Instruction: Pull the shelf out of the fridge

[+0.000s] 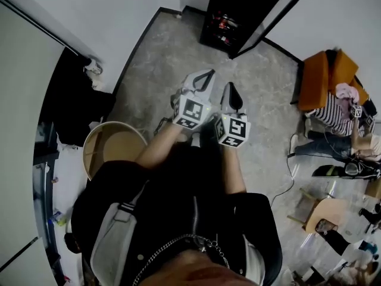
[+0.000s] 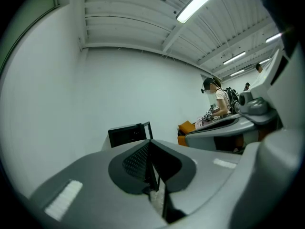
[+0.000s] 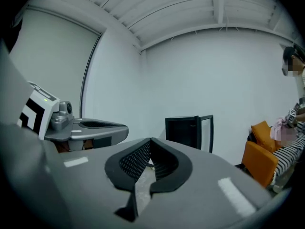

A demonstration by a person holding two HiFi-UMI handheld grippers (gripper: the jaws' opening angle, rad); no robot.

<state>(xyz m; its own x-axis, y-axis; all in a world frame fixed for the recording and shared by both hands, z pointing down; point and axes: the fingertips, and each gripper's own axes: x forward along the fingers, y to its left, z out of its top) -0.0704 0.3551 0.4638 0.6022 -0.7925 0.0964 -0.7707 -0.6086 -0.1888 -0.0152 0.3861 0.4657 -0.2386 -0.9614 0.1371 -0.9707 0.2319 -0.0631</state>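
Black fridge (image 3: 188, 131) open, left gripper (image 2: 150, 144) and right gripper (image 3: 150, 140) closed, empty, ceiling lamp (image 2: 205, 1) only in left gripper view

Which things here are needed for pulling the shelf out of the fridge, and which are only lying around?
For the job: fridge, door open; left gripper and right gripper, both shut, empty.
Lying about: orange chair; round table.

Bright ceiling tube light (image 2: 205, 1); fisheye-warped edges.
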